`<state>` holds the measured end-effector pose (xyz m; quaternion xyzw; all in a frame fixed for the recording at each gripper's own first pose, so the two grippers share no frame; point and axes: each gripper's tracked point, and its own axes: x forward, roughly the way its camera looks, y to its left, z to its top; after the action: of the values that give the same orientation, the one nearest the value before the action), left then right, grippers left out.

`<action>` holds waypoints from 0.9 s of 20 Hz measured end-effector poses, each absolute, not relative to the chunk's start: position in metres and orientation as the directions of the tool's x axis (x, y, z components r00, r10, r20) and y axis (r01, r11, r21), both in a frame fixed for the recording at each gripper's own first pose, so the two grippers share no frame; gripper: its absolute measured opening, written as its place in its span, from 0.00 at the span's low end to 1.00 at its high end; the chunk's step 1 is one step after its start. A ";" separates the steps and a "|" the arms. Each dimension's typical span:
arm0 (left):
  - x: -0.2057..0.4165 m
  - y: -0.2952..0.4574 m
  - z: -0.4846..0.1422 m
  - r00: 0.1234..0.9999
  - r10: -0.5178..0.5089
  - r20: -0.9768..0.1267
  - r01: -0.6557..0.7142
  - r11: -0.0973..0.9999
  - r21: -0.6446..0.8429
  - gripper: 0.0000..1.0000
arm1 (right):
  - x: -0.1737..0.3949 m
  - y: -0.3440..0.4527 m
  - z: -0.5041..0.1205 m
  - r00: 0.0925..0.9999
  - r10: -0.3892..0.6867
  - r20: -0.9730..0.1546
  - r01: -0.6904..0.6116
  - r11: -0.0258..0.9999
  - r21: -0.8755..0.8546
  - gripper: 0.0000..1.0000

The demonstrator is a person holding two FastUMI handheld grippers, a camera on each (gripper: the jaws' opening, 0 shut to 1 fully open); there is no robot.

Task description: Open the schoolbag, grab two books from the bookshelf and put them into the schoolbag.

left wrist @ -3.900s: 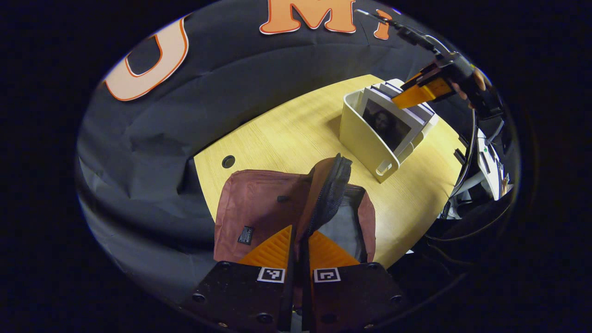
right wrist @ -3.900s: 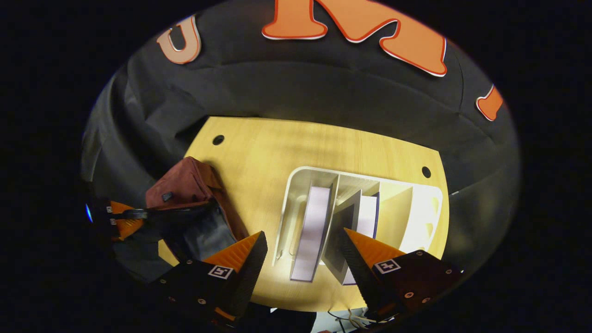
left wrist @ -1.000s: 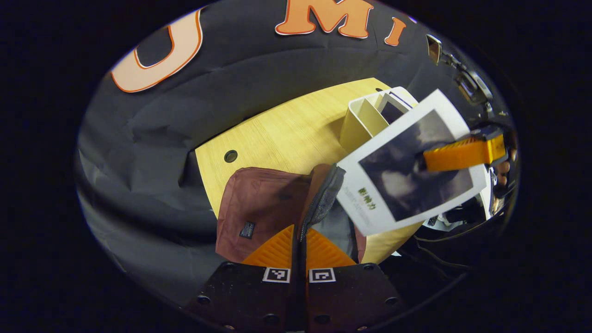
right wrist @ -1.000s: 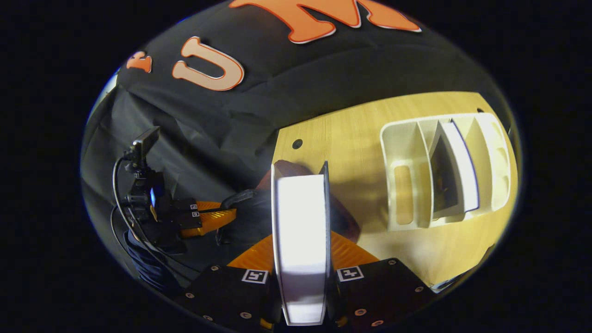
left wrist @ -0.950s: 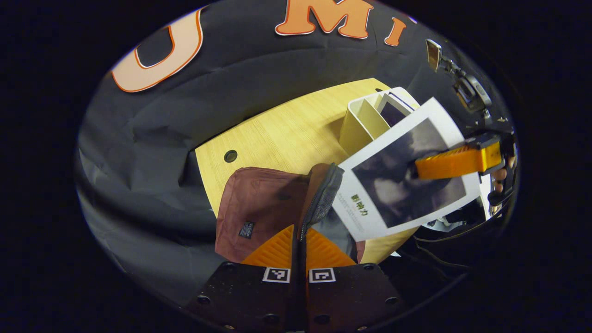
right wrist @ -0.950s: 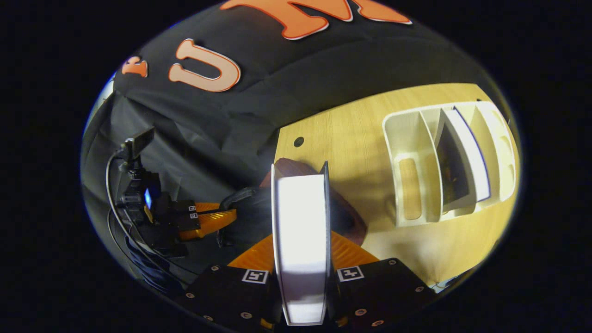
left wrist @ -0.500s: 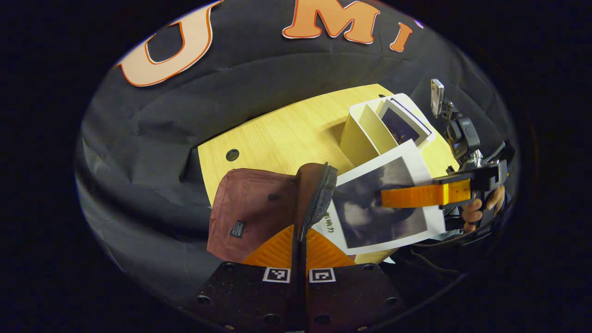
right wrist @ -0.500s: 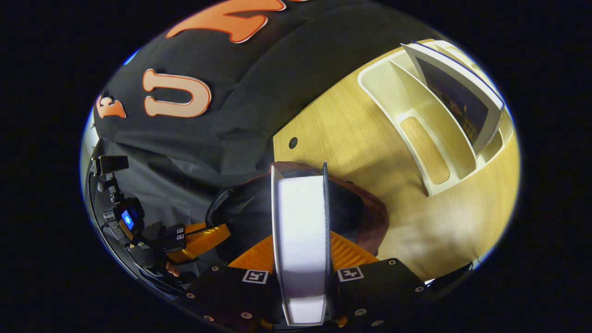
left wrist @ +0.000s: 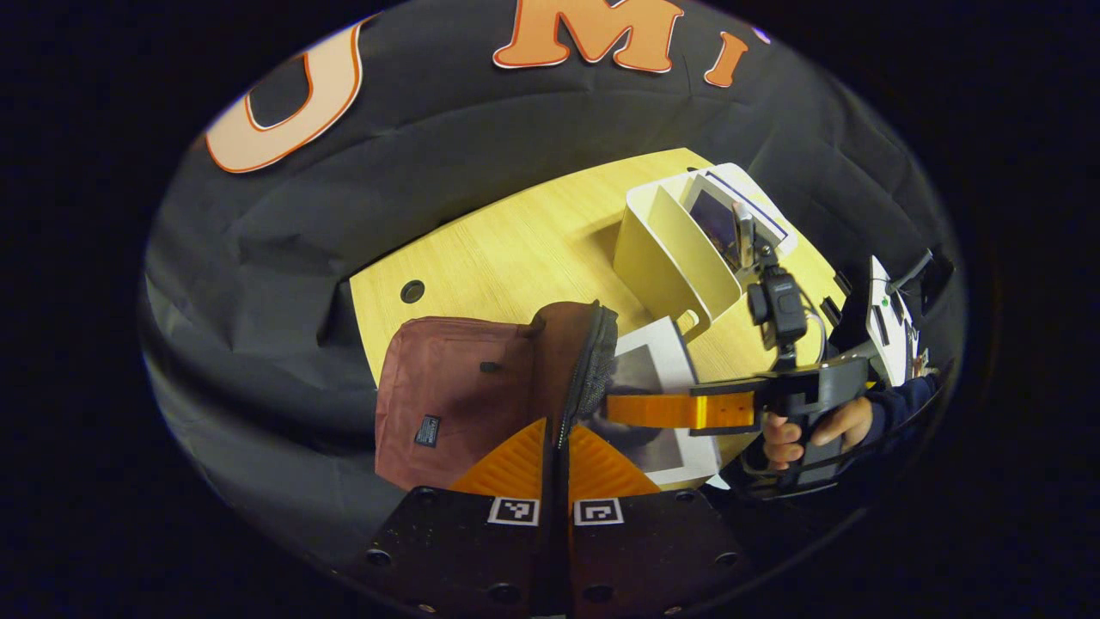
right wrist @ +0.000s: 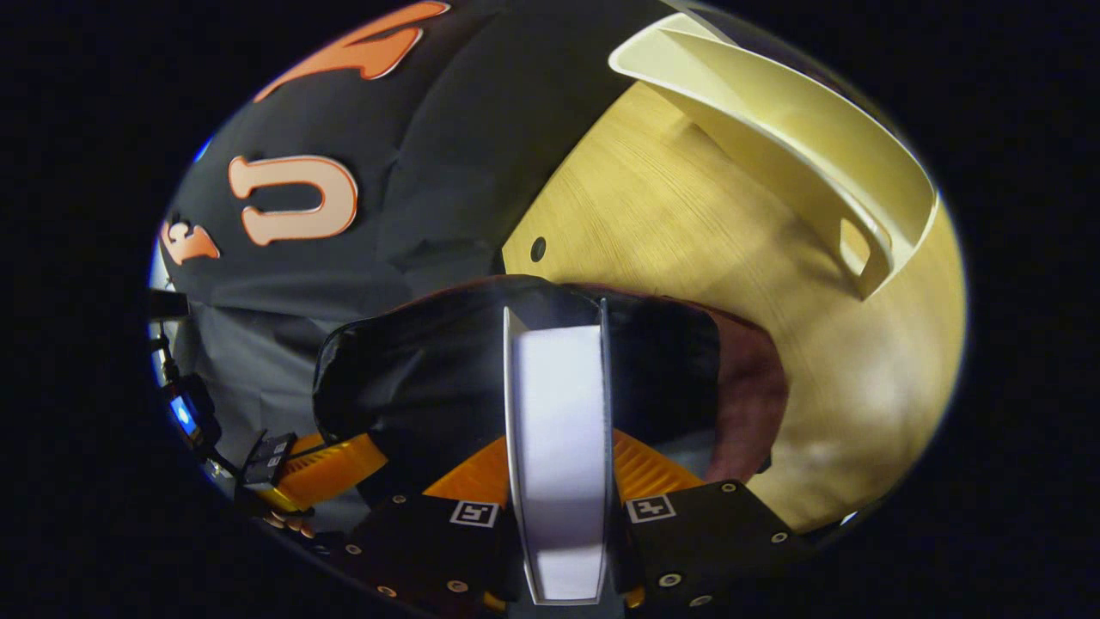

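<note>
My left claw point(left wrist: 554, 434) stays pressed together on the raised lip of the schoolbag point(left wrist: 455, 400), holding the dark mesh-lined flap point(left wrist: 591, 365) upright so the mouth gapes. My right claw point(right wrist: 559, 468) is clamped on the book point(right wrist: 559, 447), one finger on each cover, its pale page edge facing the camera in the right gripper view. Half a second ago that book was still tilted above the bag, most of its cover clear of the opening; now its leading end has gone in behind the flap, and in the left gripper view the book point(left wrist: 666, 404) lies lower and flatter, with the right claw point(left wrist: 623, 410) reaching level across it and my hand point(left wrist: 812, 425) on the handle close to the desk point(left wrist: 524, 249). In the right gripper view the dark inside of the schoolbag point(right wrist: 670, 361) now surrounds the book's far end, where before the bag sat smaller and farther off. The bookshelf point(left wrist: 666, 254) stands on the desk beyond the bag, with a second book point(left wrist: 718, 225) leaning in one of its slots; in the right gripper view the bookshelf point(right wrist: 799, 163) has swung up to the top right.
</note>
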<state>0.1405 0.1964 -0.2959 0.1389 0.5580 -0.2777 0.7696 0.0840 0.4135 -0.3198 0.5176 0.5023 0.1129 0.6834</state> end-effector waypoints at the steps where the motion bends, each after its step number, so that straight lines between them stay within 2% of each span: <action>1: 0.139 0.197 -0.296 0.221 -0.273 -0.936 0.579 0.810 -0.099 0.01 | 0.084 0.414 -0.323 0.480 0.673 -0.563 0.372 0.425 0.825 0.39; 7: 0.133 0.189 -0.301 0.216 -0.298 -0.930 0.568 0.813 -0.128 0.01 | 0.099 0.435 -0.341 0.534 0.649 -0.542 0.372 0.396 0.840 0.39; 13: 0.122 0.179 -0.306 0.202 -0.321 -0.925 0.559 0.814 -0.160 0.01 | 0.109 0.467 -0.365 0.551 0.639 -0.536 0.364 0.394 0.844 0.40; 18: 0.125 0.186 -0.306 0.203 -0.322 -0.925 0.531 0.830 -0.172 0.01 | 0.101 0.480 -0.366 0.498 0.648 -0.577 0.357 0.453 0.817 0.42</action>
<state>0.1252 0.1856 -0.3065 0.0923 0.5672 -0.2770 0.7701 0.1012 0.4797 -0.3659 0.5123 0.4903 0.1042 0.6973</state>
